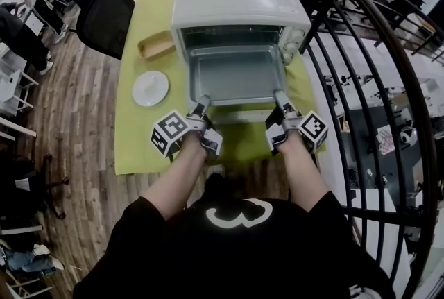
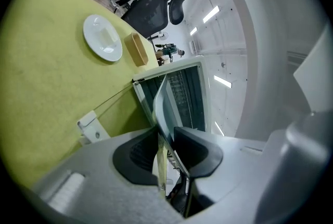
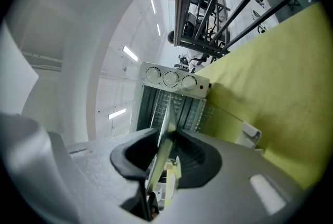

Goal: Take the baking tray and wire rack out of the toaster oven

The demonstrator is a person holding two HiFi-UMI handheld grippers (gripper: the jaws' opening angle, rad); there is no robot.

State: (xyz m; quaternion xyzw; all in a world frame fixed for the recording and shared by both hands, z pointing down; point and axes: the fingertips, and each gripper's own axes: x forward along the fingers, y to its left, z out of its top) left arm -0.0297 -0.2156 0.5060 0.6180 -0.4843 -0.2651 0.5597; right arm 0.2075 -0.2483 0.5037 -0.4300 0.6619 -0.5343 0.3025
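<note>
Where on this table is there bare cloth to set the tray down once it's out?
Barest is the near-left corner of the green cloth, between the white plate and the left gripper. A narrower strip lies before the oven door. Crowded: plate and wooden dish left of the toaster oven, and the railing to its right.

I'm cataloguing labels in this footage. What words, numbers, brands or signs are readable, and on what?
"3": a white figure shaped like this on the person's black shirt.
The oven dials: markings too small to read.
The marker cubes: black-and-white patterns, no letters.
No brand is readable anywhere.
</note>
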